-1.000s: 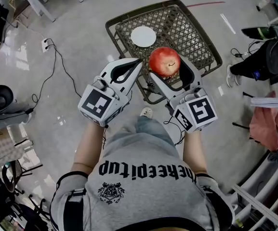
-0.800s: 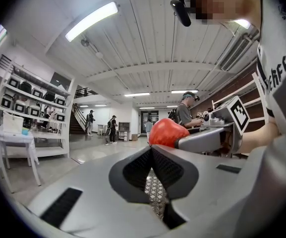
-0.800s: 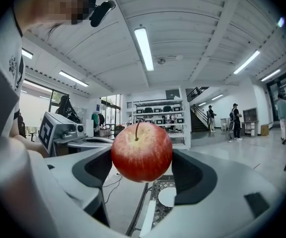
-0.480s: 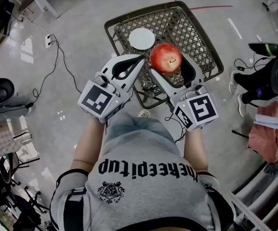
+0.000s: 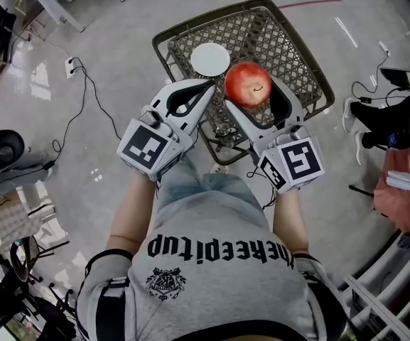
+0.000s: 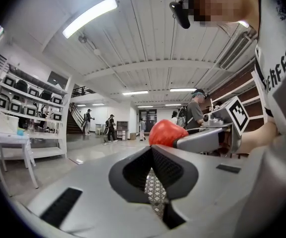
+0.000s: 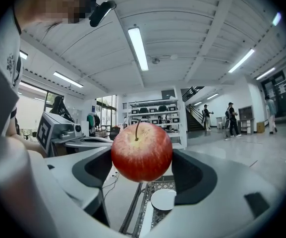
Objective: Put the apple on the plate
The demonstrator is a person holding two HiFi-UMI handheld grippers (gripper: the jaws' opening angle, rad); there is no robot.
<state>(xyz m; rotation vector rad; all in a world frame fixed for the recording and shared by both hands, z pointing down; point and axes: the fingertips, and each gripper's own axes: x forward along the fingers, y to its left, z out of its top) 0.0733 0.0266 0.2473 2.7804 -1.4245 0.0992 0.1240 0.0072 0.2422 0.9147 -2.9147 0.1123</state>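
A red apple is clamped between the jaws of my right gripper, held in the air above the near part of a dark wicker table. A small white plate lies on that table, just beyond and left of the apple. My left gripper hovers beside the right one, jaws together with nothing in them. In the left gripper view the apple shows past the jaw tips.
A power strip with a black cable lies on the floor to the left. A seated person is at the right, white furniture legs at top left. Other people stand far off in the hall.
Both grippers and the apple have edged forward over the table, so the apple sits a little closer to the plate. The right gripper's hold on it is unchanged.
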